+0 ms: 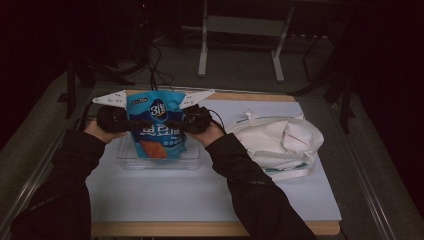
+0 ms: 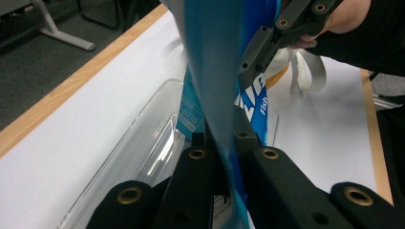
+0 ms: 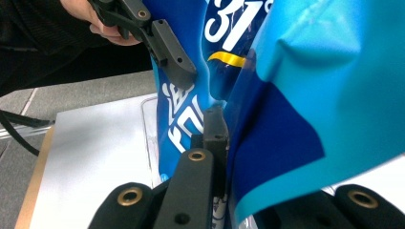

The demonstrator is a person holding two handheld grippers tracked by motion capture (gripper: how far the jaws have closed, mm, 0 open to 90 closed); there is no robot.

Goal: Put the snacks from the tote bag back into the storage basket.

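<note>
Dim room, pale blue sheet over wood-edged table [image 1: 165, 192]. At frame centre-left, glossy blue snack bag [image 1: 156, 131] upright, long axis vertical, above clear plastic tray [image 1: 126, 157]. Left gripper [image 1: 134, 123] and right gripper [image 1: 176, 123] both pinching bag's side edges. White cloth bag [image 1: 280, 142] at right.

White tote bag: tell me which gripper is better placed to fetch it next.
Right. The right gripper is on the side of the white tote bag, which lies apart, right of the clear tray. The left gripper would have to cross over. Both now pinch the blue snack bag.
</note>
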